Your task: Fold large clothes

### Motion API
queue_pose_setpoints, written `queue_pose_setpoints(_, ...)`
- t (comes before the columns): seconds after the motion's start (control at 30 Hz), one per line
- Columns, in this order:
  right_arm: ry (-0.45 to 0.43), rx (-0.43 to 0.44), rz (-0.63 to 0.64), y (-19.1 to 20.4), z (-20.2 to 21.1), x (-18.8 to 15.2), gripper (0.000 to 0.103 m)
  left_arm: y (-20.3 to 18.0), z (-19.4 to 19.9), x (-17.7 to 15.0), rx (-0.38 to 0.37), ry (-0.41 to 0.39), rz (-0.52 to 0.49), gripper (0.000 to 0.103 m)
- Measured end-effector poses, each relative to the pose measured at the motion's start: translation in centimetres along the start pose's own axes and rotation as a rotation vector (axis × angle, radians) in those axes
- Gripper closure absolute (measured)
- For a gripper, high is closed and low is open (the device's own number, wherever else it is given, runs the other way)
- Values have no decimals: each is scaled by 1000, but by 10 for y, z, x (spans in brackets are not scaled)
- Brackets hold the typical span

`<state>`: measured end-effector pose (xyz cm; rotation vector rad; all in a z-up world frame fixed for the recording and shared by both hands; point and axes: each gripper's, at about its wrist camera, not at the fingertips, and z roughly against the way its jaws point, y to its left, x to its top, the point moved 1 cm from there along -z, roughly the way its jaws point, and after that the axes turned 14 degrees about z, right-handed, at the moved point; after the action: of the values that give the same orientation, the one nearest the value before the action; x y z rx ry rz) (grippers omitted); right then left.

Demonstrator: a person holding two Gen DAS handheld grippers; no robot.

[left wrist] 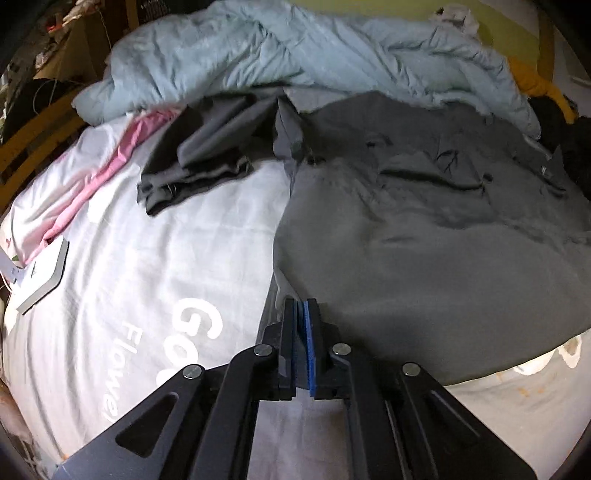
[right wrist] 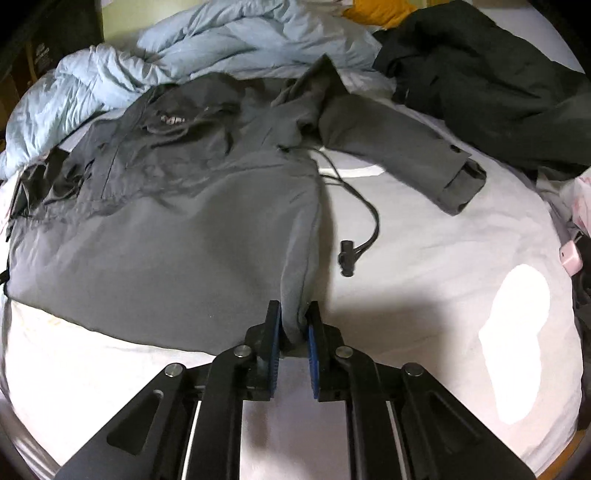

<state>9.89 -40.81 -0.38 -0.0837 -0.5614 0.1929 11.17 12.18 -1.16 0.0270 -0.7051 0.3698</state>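
Note:
A large grey jacket (left wrist: 424,229) lies spread on the white bed sheet (left wrist: 129,280). In the left wrist view its left sleeve (left wrist: 207,147) lies bunched at upper left. My left gripper (left wrist: 301,306) is shut at the jacket's bottom left hem corner; whether cloth sits between the pads is hidden. In the right wrist view the jacket (right wrist: 177,236) fills the left half, its right sleeve (right wrist: 399,147) stretched out to the right. My right gripper (right wrist: 293,314) is shut on the jacket's bottom right hem corner. A black drawcord with toggle (right wrist: 347,258) trails on the sheet beside it.
A light blue duvet (left wrist: 280,48) is heaped along the far side. A dark green garment (right wrist: 491,85) lies at far right, a yellow cloth (right wrist: 376,11) behind it. A pink cloth (left wrist: 110,158) and a grey-edged white board (left wrist: 44,277) lie at left. A wooden bed frame (left wrist: 33,147) borders the left.

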Motion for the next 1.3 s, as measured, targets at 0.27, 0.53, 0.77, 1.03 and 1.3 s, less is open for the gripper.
queue_pose_setpoints(0.27, -129, -59, -42, -16, 34, 8, 82, -1, 64, 14, -101, -314, -15, 69)
queue_pose_setpoints(0.53, -232, -24, 6, 7, 44, 21, 55, -12, 46, 18, -202, -224, -3, 53)
queue_pose_setpoints(0.77, -60, 54, 83, 36, -7, 28, 33, -24, -20, 8, -115, 14, -7, 53)
queue_pose_setpoints(1.03, 55, 36, 92, 41, -35, 26, 30, -34, -23, -9, -33, 12, -70, 49)
queue_pose_setpoints(1.3, 23, 26, 85, 38, -34, 23, 29, -32, -8, -12, -16, -41, -55, 46)
